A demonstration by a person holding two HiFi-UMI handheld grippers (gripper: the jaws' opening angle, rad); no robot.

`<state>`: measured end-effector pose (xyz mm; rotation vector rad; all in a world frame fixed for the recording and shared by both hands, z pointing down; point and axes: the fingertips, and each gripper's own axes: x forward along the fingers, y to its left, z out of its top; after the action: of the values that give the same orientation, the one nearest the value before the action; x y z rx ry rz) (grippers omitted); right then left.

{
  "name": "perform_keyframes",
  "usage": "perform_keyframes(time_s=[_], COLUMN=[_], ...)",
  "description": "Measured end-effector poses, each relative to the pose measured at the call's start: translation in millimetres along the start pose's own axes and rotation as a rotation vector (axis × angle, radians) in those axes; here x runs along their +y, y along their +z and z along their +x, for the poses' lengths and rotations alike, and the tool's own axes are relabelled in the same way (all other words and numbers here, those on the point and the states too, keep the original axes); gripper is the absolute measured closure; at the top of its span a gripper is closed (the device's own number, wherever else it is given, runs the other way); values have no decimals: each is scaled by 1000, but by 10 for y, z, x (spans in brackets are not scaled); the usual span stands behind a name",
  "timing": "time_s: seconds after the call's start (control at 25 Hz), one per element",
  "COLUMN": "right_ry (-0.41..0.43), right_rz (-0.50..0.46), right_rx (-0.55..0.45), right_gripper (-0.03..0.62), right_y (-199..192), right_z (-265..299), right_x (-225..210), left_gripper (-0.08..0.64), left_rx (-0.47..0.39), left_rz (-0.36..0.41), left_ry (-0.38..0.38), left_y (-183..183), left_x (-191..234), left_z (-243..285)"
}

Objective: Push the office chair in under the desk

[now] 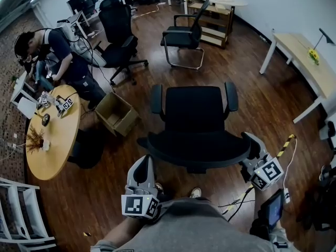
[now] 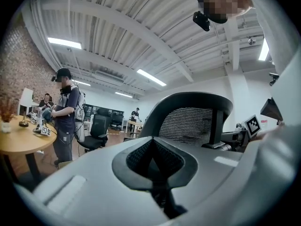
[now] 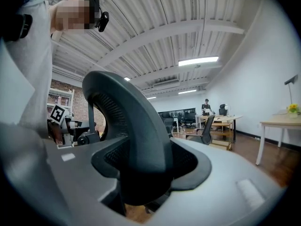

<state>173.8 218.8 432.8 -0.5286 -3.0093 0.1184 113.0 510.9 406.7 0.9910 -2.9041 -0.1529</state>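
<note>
Office chair (image 1: 194,114) showed its backrest (image 1: 195,150) to the pusher: right gripper (image 1: 248,140) straddled that edge, jaws wide, seemingly clamped for steering; left gripper (image 1: 144,161), shut, sat beside to shove.

The head cam sits up high and stares almost straight down onto the office chair (image 1: 194,122), with the left gripper (image 1: 146,161) and right gripper (image 1: 251,143) poking in at the bottom edge. Both gripper views ride low and look level along their own jaws, right up against the backrest, one from each side. All three views share that backrest. Each gripper view also catches the other gripper off to its side.
</note>
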Motion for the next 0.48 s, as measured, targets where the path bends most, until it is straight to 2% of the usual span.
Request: perform_keyframes(time_s=[0.24,0.48], right_ry=[-69,-169], right_rz=[5,19], right_rx=[-4,0], right_gripper=[334,334], right_y=[-14,-38], right_z=[152,314], right_x=[264,519], left_gripper=[558,558], left_rx=[-21,-4], left_rz=[-5,-8], left_ry=[-41,-156], left_y=[39,62], left_x=[446,913], left_z=[93,351])
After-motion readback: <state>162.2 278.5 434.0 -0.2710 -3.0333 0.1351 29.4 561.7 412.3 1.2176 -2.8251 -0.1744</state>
